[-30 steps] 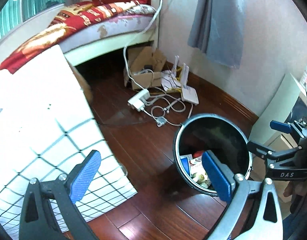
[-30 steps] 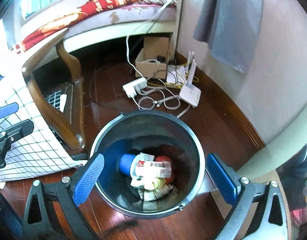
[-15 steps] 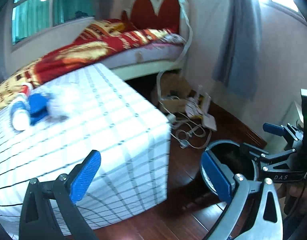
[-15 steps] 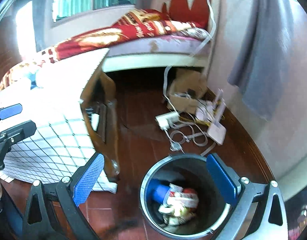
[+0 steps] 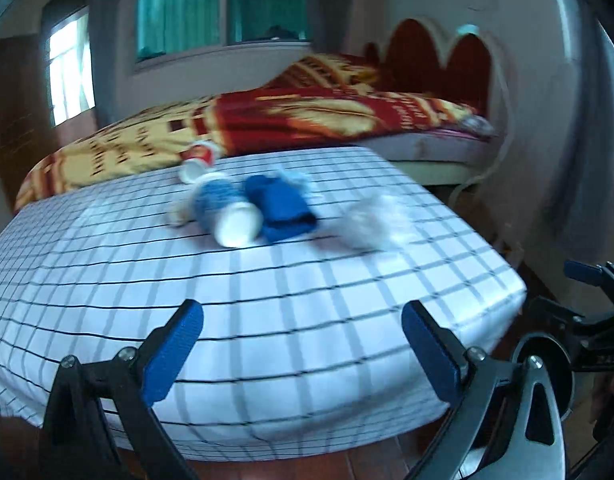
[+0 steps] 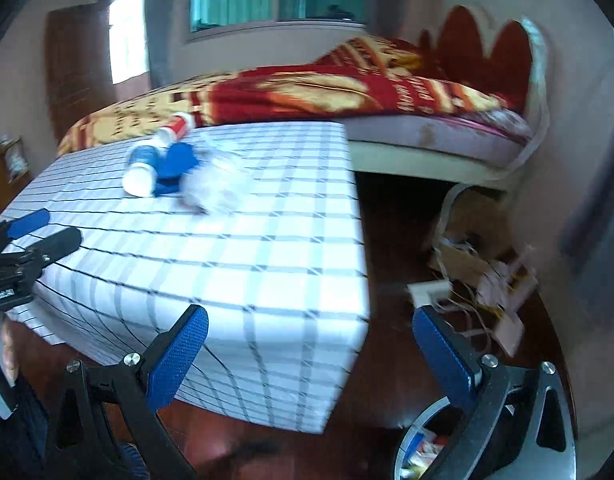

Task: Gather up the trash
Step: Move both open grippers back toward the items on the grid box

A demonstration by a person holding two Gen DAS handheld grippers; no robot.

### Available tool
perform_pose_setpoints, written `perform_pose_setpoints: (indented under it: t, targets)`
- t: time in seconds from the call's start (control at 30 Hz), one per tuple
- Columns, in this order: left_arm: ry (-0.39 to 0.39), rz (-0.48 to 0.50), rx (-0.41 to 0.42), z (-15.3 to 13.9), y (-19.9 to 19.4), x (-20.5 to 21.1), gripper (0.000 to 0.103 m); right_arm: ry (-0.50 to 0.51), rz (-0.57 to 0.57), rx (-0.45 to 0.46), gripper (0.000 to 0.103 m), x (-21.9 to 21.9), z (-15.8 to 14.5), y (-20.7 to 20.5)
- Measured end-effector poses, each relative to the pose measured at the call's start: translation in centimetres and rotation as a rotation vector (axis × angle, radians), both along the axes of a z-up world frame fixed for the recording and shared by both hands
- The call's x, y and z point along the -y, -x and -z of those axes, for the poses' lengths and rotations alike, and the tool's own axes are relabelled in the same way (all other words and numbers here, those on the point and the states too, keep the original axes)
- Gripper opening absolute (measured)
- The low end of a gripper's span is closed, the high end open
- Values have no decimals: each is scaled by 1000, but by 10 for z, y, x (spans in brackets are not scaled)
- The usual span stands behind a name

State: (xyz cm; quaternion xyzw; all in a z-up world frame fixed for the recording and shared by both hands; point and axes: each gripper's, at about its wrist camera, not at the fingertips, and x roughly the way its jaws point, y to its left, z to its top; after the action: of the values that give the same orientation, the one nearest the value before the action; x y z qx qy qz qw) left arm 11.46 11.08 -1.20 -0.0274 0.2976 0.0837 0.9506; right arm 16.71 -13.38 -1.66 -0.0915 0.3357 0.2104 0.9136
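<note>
Both the left gripper [image 5: 303, 344] and right gripper [image 6: 309, 354] hover wide apart and empty at the counter's [image 5: 267, 320] near edge, ready to reach the trash [image 5: 263, 212] clustered toward its far edge; the bin [image 6: 423, 440] waits below.

white grid-checked tablecloth [image 5: 307, 300], red-and-gold patterned blanket [image 5: 327, 116], blue tool pads [image 5: 171, 354]

I'm looking into a home bedroom: a bed [image 5: 327, 120] with a red-and-gold patterned blanket [image 5: 307, 116] and a scalloped red headboard [image 5: 439, 60] fills the upper middle, curtained windows [image 5: 223, 4] sit upper left, over a dark wooden floor [image 6: 387, 344].
</note>
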Motion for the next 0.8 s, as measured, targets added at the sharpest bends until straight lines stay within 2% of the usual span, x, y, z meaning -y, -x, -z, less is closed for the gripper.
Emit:
perform_pose_setpoints:
  t: [0.3,0.4,0.5,0.57,0.73,0.8]
  targets:
    - [41,-99,-10,7,-31,-51,96,-23,-134,-30,100,-95,-6,-64]
    - [56,-114,-10,11,-47,-60,95,14,-156,-61,94,-119,5,-87]
    - [73,-126,-18,14,-68,-69,95,62,-157,-84,82,-136,19,-110]
    - [85,-141,-17,15,-85,-75,95,48,-172,-107,59,-141,25,-123]
    - [131,-171,-37,21,-127,-93,90,53,-167,-105,57,-156,29,-152]
    - [145,-176,-76,25,-142,-98,87,54,-163,-106,57,-161,30,-161]
